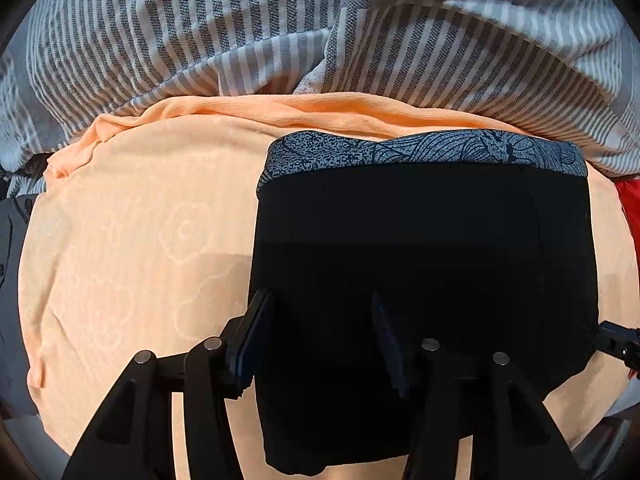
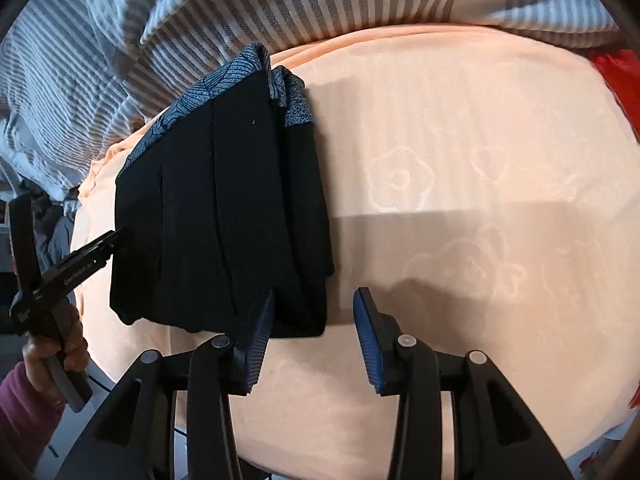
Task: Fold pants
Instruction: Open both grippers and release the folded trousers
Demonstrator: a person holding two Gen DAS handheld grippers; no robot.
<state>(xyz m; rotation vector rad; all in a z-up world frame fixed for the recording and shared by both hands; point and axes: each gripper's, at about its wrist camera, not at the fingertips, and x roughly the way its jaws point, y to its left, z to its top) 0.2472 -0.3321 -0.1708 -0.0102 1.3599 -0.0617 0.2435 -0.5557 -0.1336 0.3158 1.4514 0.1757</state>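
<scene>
Pants (image 1: 424, 264): black, patterned grey waistband, lying folded into a compact rectangle on the peach sheet (image 1: 132, 248), just short of the striped blanket (image 1: 240, 32). Folding looks nearly done; perhaps a last tidy remains. Left gripper (image 1: 320, 336): fingers apart, straddling the near left edge of the stack, clamping nothing. Right gripper (image 2: 314, 320): fingers apart at the stack's near corner, empty.

pants (image 1: 424, 264) near hem cut off by frame btm, red item (image 2: 616, 76) cropped at edge
</scene>
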